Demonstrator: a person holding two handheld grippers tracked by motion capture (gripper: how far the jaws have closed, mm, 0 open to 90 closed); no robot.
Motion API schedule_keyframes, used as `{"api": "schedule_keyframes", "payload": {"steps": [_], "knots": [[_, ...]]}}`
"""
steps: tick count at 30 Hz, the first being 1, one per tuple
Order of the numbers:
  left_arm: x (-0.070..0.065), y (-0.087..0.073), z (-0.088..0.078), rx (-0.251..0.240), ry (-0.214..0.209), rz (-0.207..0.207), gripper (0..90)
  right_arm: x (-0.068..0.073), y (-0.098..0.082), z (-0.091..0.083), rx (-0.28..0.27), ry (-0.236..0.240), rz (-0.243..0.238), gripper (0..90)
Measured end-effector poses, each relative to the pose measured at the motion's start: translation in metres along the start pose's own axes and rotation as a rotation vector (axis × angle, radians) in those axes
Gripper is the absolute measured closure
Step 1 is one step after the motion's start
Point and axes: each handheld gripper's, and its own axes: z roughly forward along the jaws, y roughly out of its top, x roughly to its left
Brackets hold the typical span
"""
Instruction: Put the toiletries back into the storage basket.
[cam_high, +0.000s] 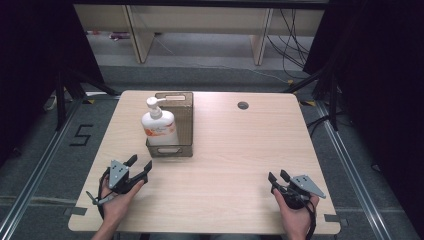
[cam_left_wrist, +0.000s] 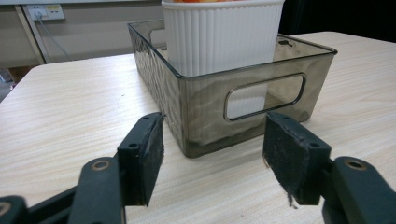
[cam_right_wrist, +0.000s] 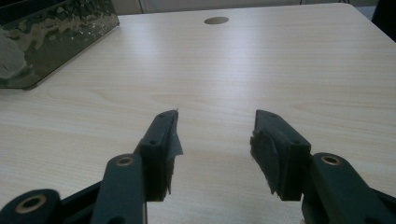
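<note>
One camera looks down from above, two ride low at table (cam_high: 225, 150) level; all share the bin (cam_high: 172, 150) at eleven o'clock.

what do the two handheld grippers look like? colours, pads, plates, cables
Both are black two-jaw units. The left gripper and right gripper each carry a grey three-cornered plate on top, and a dark cable trails from each by the hand. Jaws have brass-coloured pivot bushings and dark, worn pads, frayed at the edges. No sleeves in view.

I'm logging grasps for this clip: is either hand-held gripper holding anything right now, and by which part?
Nothing is held. The left hand-held gripper stands open just short of the bin with the bottle in it; the right hand-held gripper is open over bare table.
</note>
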Motion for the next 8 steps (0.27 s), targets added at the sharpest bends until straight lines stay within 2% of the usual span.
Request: {"api": "schedule_keyframes", "payload": {"steps": [3, 6, 7, 8], "knots": [[-0.0019, -0.0003, -0.0016, -0.001, 0.003, -0.004, 37.8, 0.0012, -0.0001, -0.0009, 0.006, -0.005, 0.011, 50.7], [-0.0024, -0.0002, -0.0018, 0.003, 0.003, -0.002, 37.3, -0.0001, 0.0007, -0.0020, 0.018, -0.015, -0.004, 50.6], [-0.0021, -0.0002, -0.0017, 0.003, 0.001, -0.004, 37.2, 0.0033, 0.0001, -0.0021, 0.023, -0.012, 0.044, 50.6], [-0.0018, -0.0002, -0.0016, 0.001, 0.001, -0.009, 37.1, 0.0033, 0.0001, -0.0019, 0.025, -0.014, 0.042, 50.5]]}}
